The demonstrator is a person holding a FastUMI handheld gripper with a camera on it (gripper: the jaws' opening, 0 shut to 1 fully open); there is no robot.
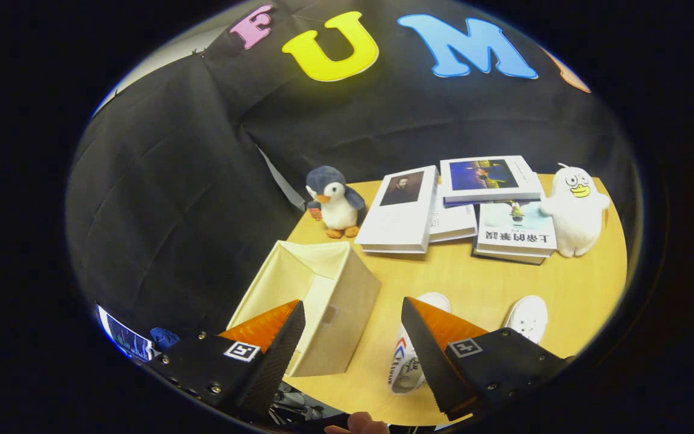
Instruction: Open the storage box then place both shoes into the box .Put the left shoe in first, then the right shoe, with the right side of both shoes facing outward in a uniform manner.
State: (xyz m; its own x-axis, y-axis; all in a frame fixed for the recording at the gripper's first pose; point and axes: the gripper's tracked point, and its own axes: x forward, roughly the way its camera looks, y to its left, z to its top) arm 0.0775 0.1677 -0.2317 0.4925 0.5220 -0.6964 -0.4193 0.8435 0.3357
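A cream fabric storage box (pixel 317 301) stands on the wooden table (pixel 491 283) with its top open, partly behind my left finger. Two white shoes lie to its right: one with red and blue side markings (pixel 407 361) lies half hidden by my right finger, and the other (pixel 528 317) shows its toe just beyond that finger. My gripper (pixel 353 316) hangs above the table's near edge, open wide, with nothing between its fingers. The gap between the fingers spans the box's right wall and the bare table beside it.
Several books (pixel 455 208) lie spread at the back of the table. A penguin plush (pixel 335 202) stands left of them, and a white duck plush (pixel 576 211) stands at their right. A person's fingertip (pixel 359 424) shows below the gripper. The box sits at the table's left edge.
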